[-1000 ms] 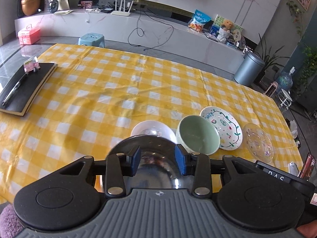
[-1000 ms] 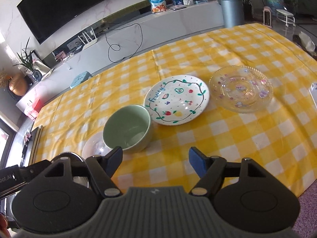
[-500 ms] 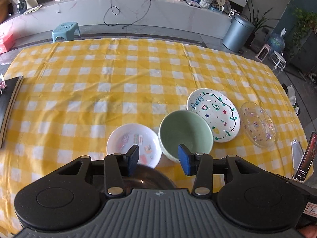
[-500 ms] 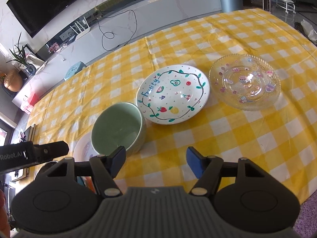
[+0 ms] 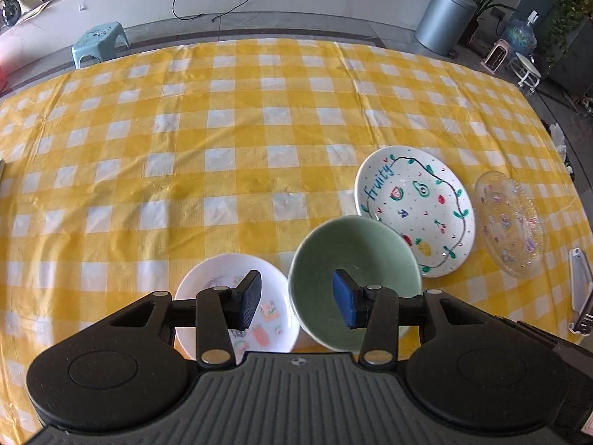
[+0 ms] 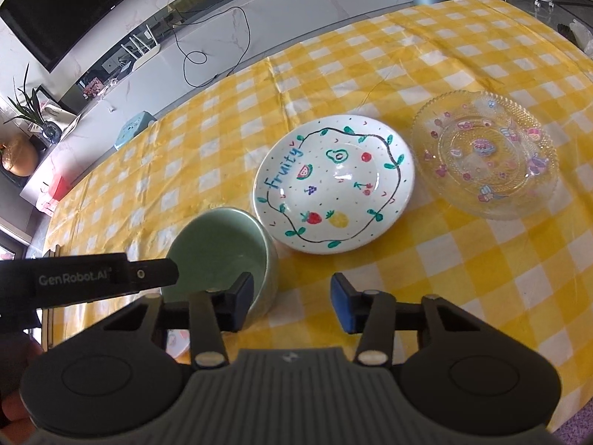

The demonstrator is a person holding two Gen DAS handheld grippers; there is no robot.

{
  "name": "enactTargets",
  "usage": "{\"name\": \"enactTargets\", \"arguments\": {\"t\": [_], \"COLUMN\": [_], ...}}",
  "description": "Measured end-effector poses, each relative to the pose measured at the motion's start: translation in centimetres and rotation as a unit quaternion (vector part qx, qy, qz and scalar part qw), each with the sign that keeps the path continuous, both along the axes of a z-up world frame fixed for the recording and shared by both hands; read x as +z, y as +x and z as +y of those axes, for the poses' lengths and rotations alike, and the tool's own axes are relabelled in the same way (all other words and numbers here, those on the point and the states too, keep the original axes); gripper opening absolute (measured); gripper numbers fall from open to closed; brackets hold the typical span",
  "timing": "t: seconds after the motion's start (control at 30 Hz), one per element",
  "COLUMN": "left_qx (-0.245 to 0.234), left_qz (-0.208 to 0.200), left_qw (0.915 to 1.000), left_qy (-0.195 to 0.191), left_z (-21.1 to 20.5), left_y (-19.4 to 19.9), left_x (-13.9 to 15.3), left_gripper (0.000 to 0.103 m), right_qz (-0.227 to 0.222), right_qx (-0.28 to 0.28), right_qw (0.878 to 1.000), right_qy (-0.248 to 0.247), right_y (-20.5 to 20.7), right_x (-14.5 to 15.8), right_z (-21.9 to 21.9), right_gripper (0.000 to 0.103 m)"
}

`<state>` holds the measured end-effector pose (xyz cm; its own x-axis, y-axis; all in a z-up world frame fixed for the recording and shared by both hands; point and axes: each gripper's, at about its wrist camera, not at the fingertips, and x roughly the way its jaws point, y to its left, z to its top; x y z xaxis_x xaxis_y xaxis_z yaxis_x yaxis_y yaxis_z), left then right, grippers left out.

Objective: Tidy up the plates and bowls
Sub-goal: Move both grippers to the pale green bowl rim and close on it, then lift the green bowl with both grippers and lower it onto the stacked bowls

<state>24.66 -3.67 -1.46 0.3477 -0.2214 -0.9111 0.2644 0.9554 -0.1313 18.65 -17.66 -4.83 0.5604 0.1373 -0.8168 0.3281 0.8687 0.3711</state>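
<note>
A pale green bowl (image 5: 352, 259) (image 6: 222, 252) stands on the yellow checked cloth, touching a small white sticker plate (image 5: 207, 289) on its left. My left gripper (image 5: 296, 304) is open and straddles the bowl's left rim, one pad over the small plate and the other inside the bowl. My right gripper (image 6: 292, 302) hovers by the bowl's right wall with its jaws closing. Its left pad overlaps the wall, and the pads do not press on it. Right of the bowl lie a white "Fruity" plate (image 5: 415, 211) (image 6: 333, 185) and a clear glass plate (image 5: 509, 222) (image 6: 485, 155).
A white flat object (image 5: 580, 289) lies near the table's right edge. The checked tablecloth (image 5: 222, 129) stretches far back and left. Beyond the table are a blue stool (image 5: 100, 39) and a grey bin (image 5: 444, 18). The left tool's black side bar (image 6: 92, 278) crosses the right wrist view.
My left gripper moved off a steel bowl, now out of view, to the small plate and green bowl. The right gripper's jaws narrowed and came closer to the green bowl.
</note>
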Motion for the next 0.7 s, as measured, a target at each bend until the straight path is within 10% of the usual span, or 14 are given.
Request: {"name": "enactTargets", "arguments": {"t": [0.7], "left_qx": [-0.015], "left_qz": [0.04], "left_qw": [0.9991], "left_qy": [-0.008], "left_z": [-1.1], "left_y": [2.5], "left_x": [-3.3], "left_gripper": [0.017], "right_qz": [0.01], "right_qx": [0.01], "right_qw": [1.0], "right_qy": [0.02], "right_y": [2.4], "right_x": [-2.7], "right_z": [1.4], "right_gripper": [0.014]}}
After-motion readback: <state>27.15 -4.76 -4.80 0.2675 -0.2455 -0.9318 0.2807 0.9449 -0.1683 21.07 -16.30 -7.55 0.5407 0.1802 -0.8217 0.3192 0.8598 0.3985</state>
